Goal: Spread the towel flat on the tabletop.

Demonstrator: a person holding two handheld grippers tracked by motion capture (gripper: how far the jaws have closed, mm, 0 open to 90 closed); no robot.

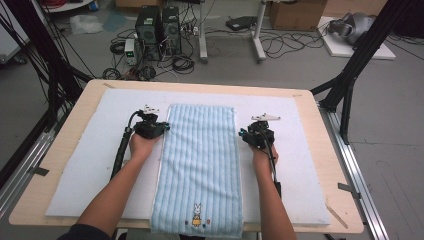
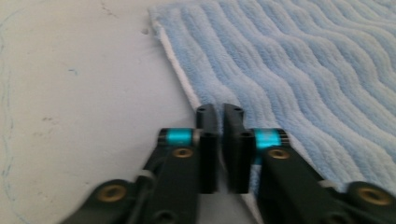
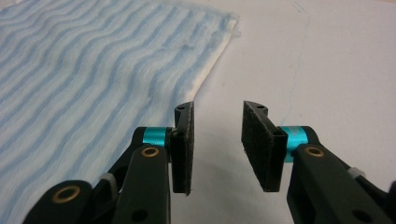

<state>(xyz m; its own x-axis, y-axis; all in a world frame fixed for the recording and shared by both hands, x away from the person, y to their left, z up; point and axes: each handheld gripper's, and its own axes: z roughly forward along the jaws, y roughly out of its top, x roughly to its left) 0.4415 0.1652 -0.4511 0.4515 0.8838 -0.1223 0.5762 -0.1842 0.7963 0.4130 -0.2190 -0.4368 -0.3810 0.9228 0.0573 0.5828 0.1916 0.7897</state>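
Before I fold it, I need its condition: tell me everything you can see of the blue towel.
The blue towel is light-blue terry with wavy ribs and a white edge, lying flat and lengthwise on the white mat. A small rabbit picture sits near its near end, which overhangs the table edge. The left gripper is at its left edge, jaws nearly closed; the right gripper stands open just beside its right edge.

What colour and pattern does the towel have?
Light blue towel with wavy ribbed stripes, clearest in the left gripper view.

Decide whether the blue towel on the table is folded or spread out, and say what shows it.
Spread out. The towel lies flat in one long strip on the white mat, its rabbit picture near the person's end.
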